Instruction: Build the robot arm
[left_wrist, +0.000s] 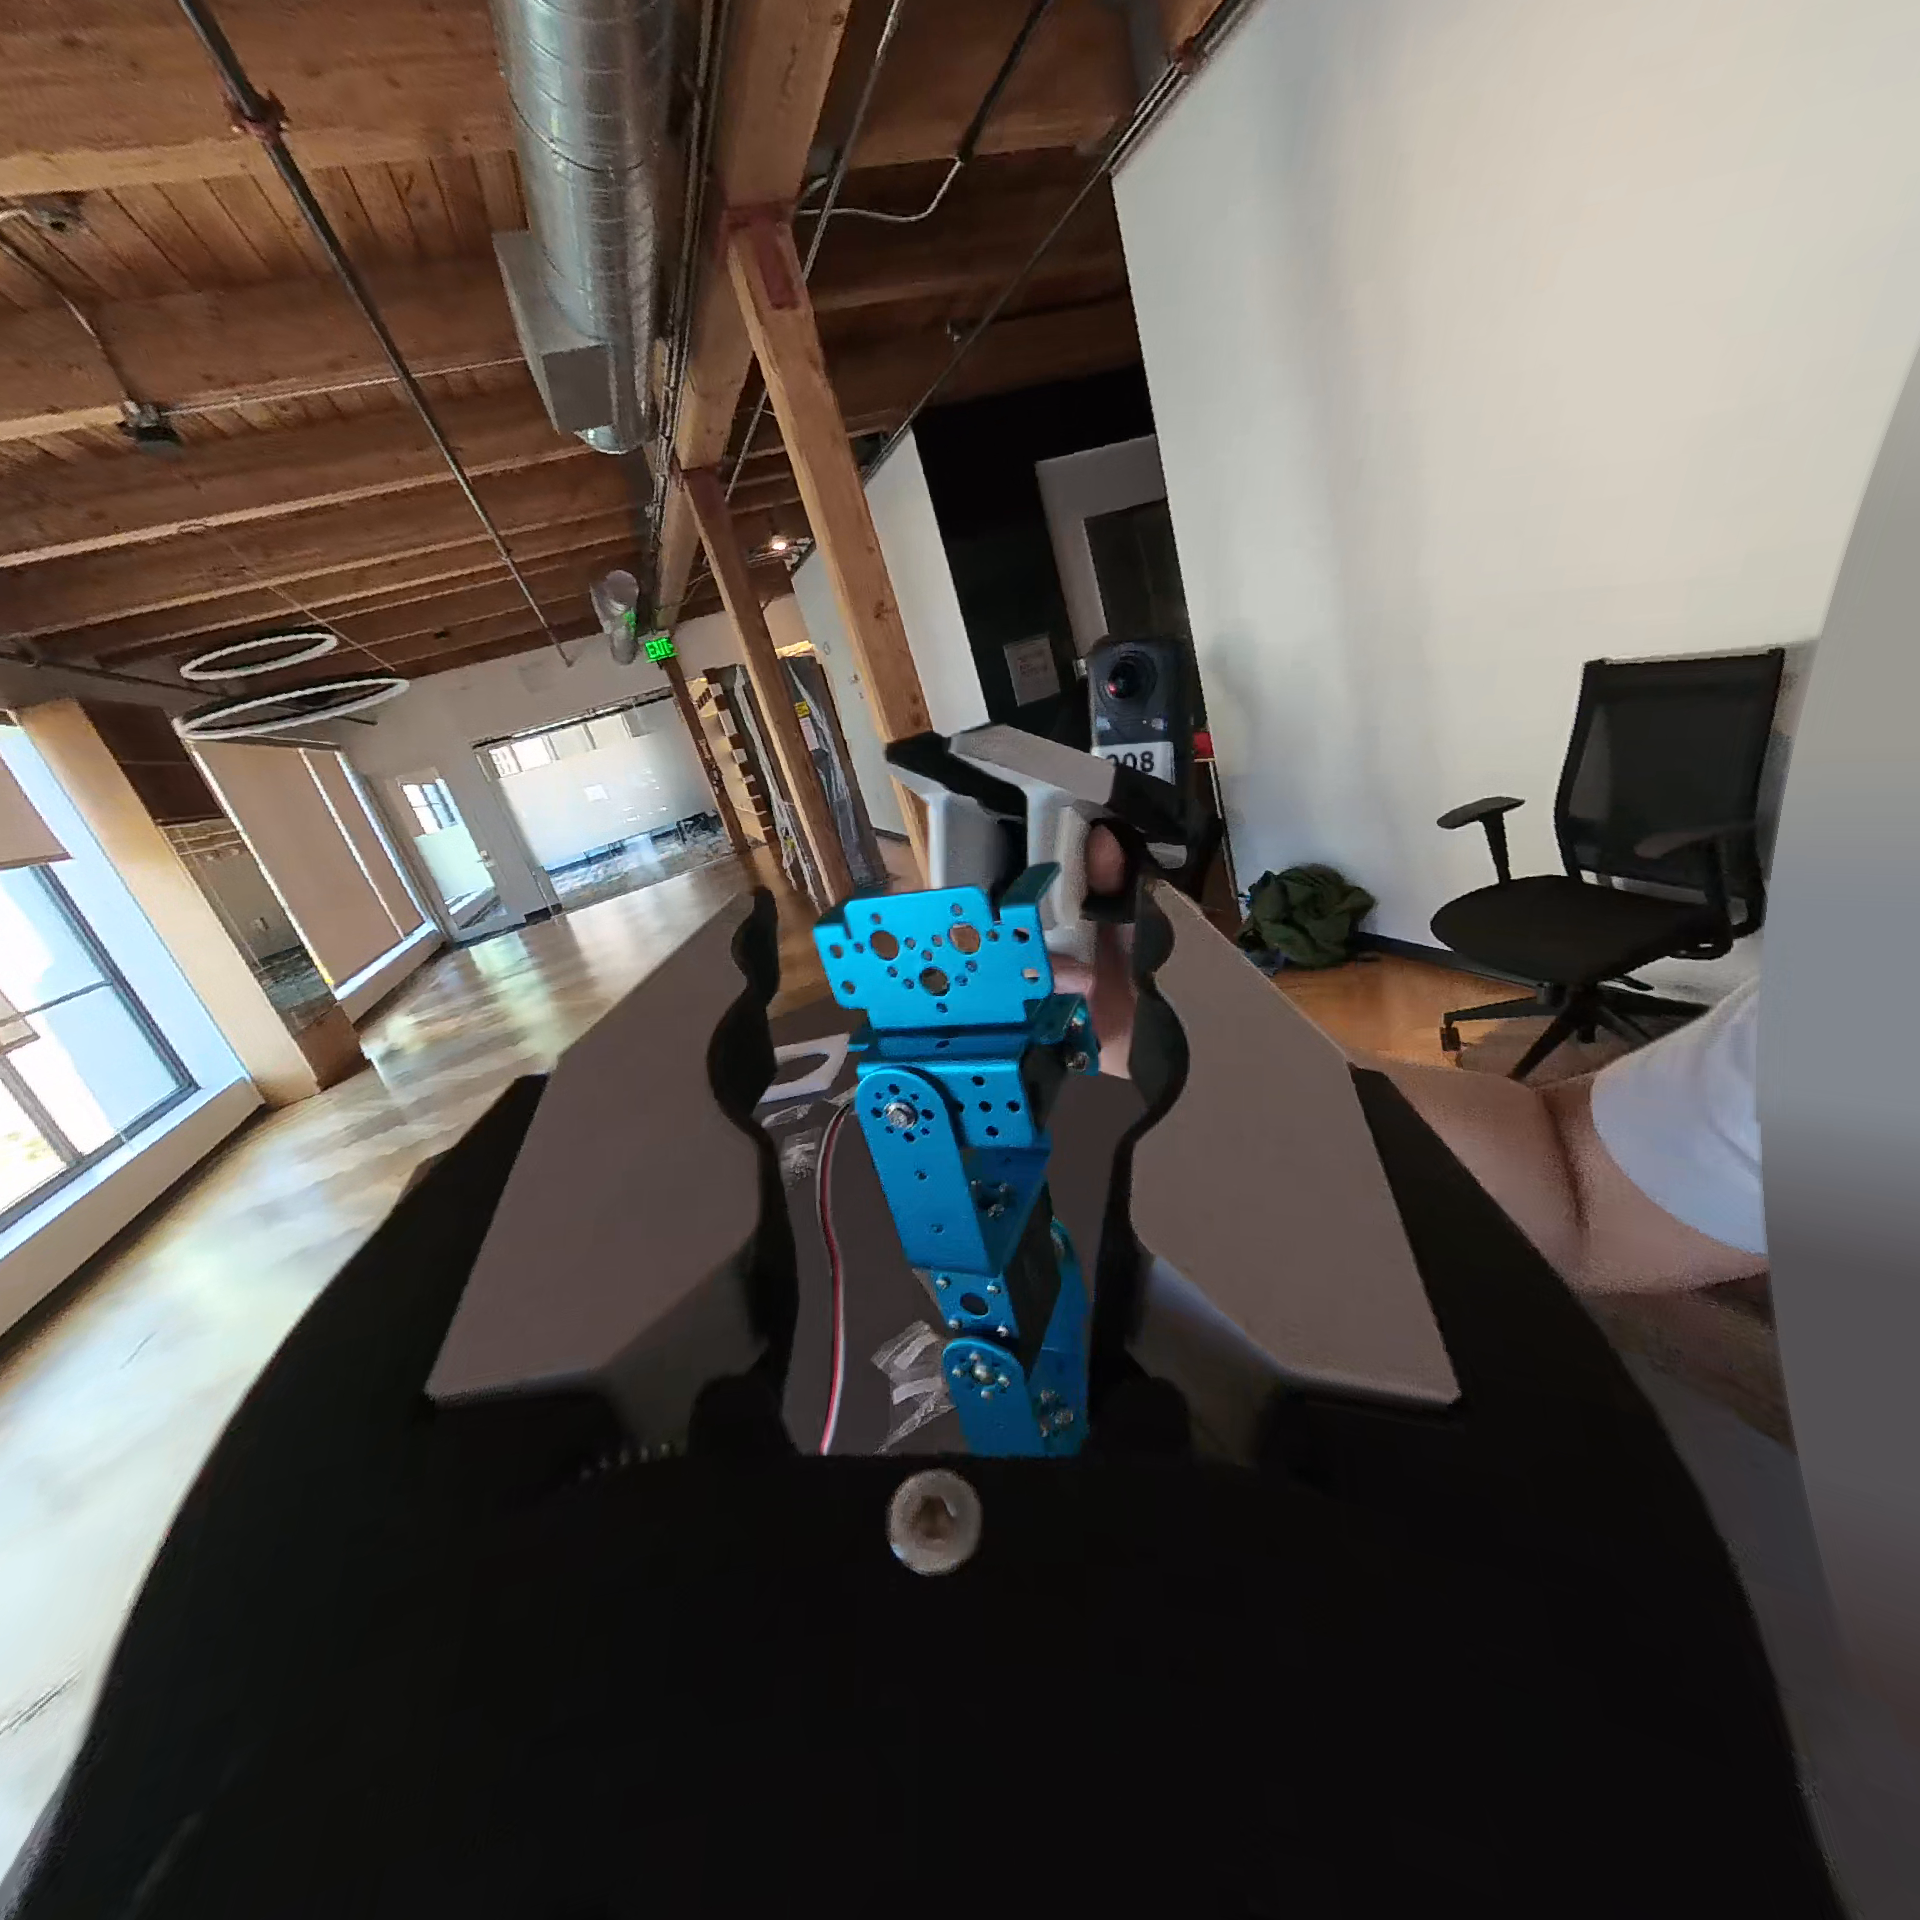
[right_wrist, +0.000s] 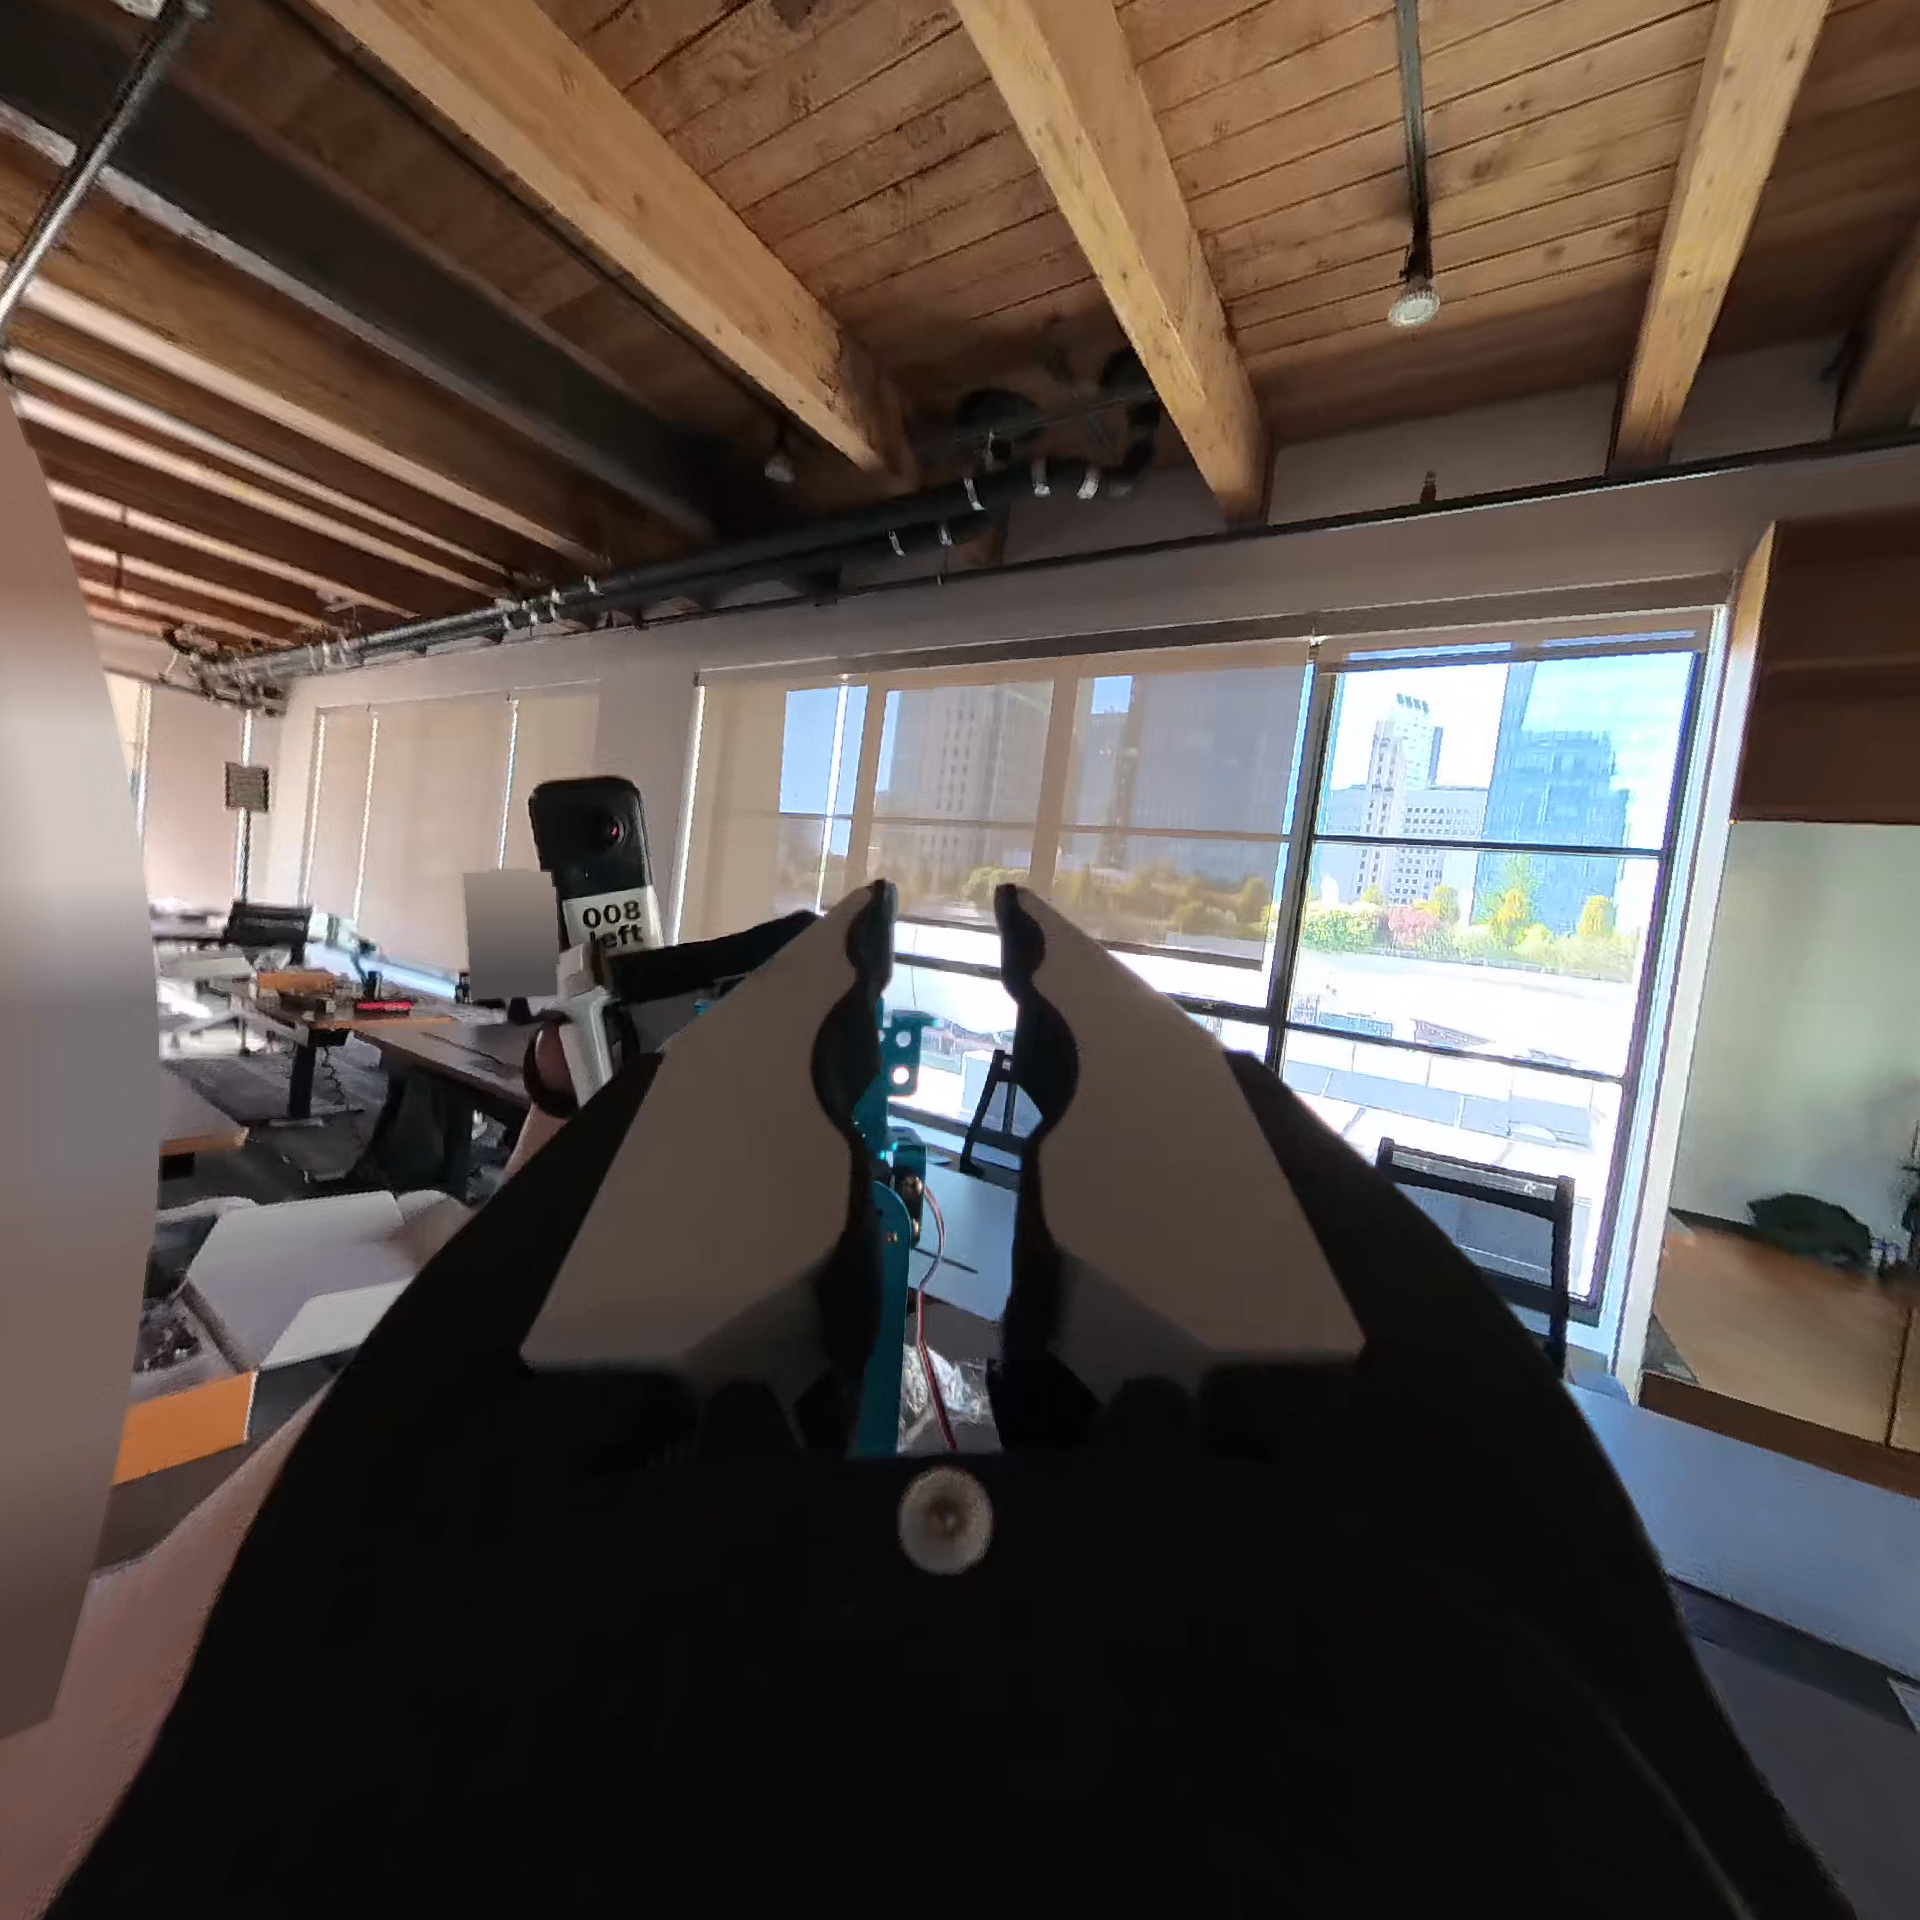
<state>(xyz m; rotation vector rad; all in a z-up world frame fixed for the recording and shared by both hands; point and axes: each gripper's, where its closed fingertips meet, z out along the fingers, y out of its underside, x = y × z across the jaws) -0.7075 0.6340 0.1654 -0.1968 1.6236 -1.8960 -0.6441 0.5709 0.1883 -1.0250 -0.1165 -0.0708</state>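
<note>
A blue metal servo-bracket arm (left_wrist: 966, 1132) with a red, white and black wire stands upright on a dark tabletop (left_wrist: 821, 1299). My left gripper (left_wrist: 951, 997) is open wide, one finger on each side of the arm, neither finger touching it. My right gripper (right_wrist: 940, 904) is open by a narrow gap. The blue arm (right_wrist: 888, 1195) shows edge-on low between its fingers, close to the left finger; I cannot tell whether they touch. In the left wrist view the right gripper (left_wrist: 914, 753) hovers just behind and above the arm's top. The left gripper (right_wrist: 727, 956) shows at the left of the right wrist view.
A person's bare arm (left_wrist: 1621, 1174) reaches in from the right. A black office chair (left_wrist: 1590, 894) and a green bag (left_wrist: 1304, 914) stand by the white wall. A white open box (right_wrist: 301, 1278) and desks (right_wrist: 416, 1029) are at the left, a black chair back (right_wrist: 1475, 1195) by the window. About 10 centimeters separates my left fingertips from my right.
</note>
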